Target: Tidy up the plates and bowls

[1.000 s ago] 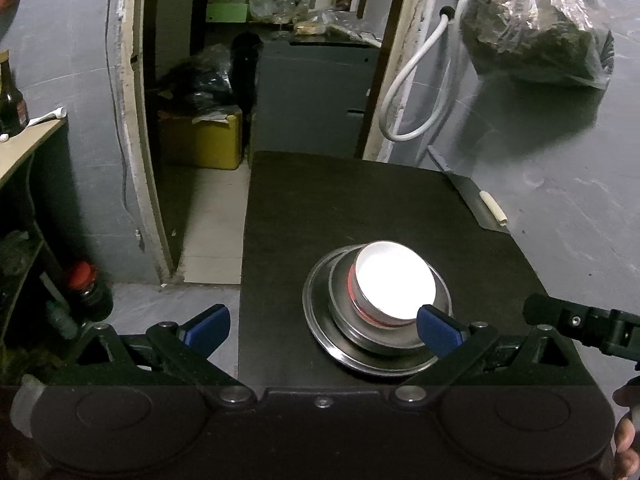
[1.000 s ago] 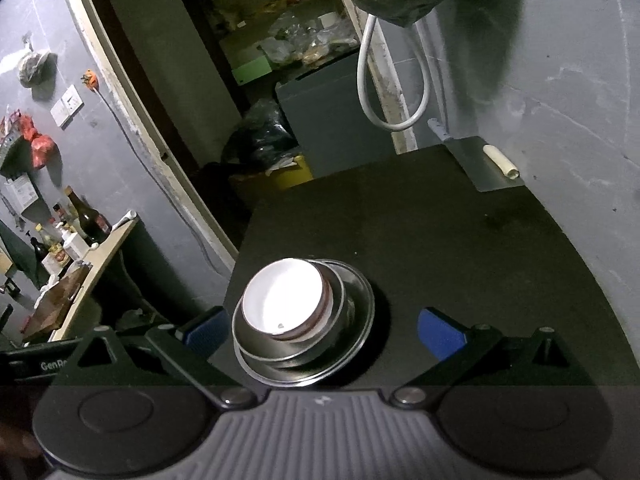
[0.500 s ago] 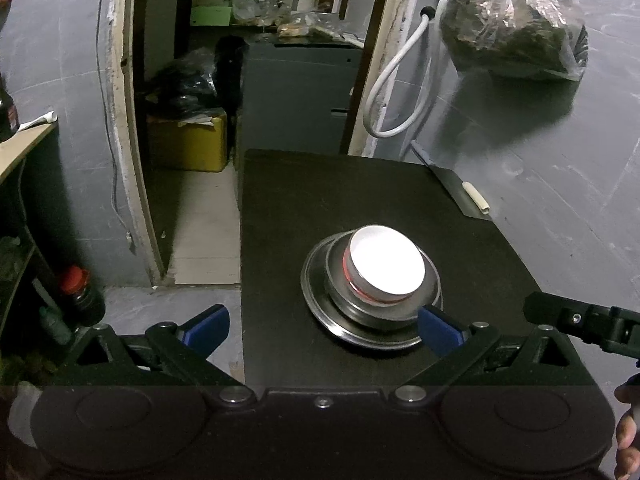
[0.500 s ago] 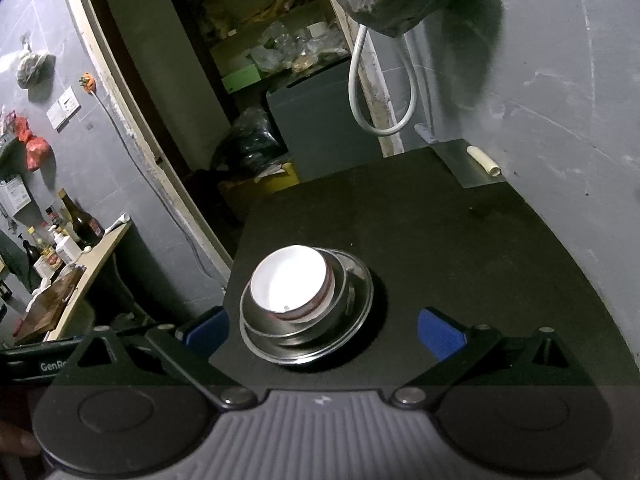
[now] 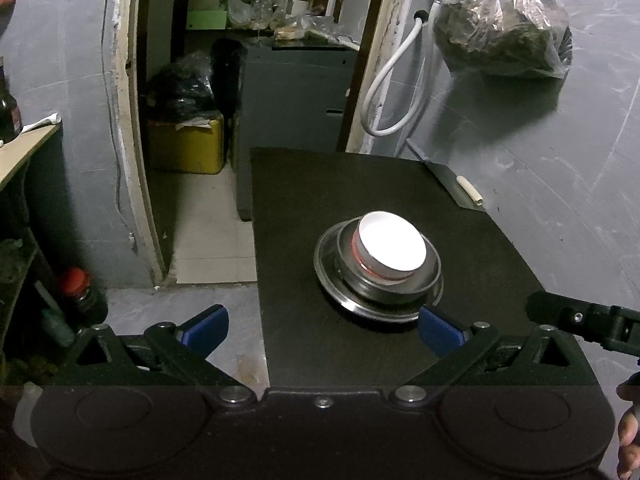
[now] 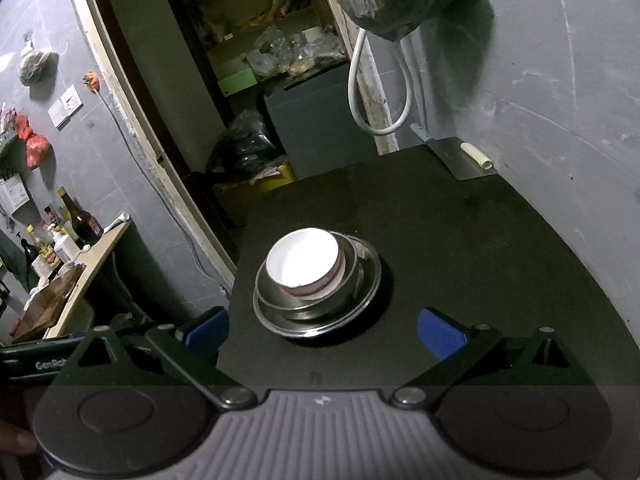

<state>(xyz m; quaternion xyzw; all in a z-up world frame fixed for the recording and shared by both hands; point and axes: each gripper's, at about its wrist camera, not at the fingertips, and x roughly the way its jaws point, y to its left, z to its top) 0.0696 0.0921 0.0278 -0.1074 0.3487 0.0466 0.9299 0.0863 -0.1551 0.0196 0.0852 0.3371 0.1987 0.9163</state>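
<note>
Left gripper point(image 5: 322, 326) fingers were spread wide, nothing between them; right gripper point(image 6: 323, 330) likewise spread and empty. A white bowl point(image 5: 391, 246) sat nested in a steel bowl point(image 5: 430, 276) on a steel plate point(image 5: 326, 268), all on the black table point(image 5: 320, 200). The stack lay just ahead of the left gripper's right fingertip point(image 5: 438, 326) and ahead between the right gripper's fingertips, nearer its left one.

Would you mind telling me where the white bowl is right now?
The white bowl sits nested in a steel bowl on a steel plate, on the black table.
</note>
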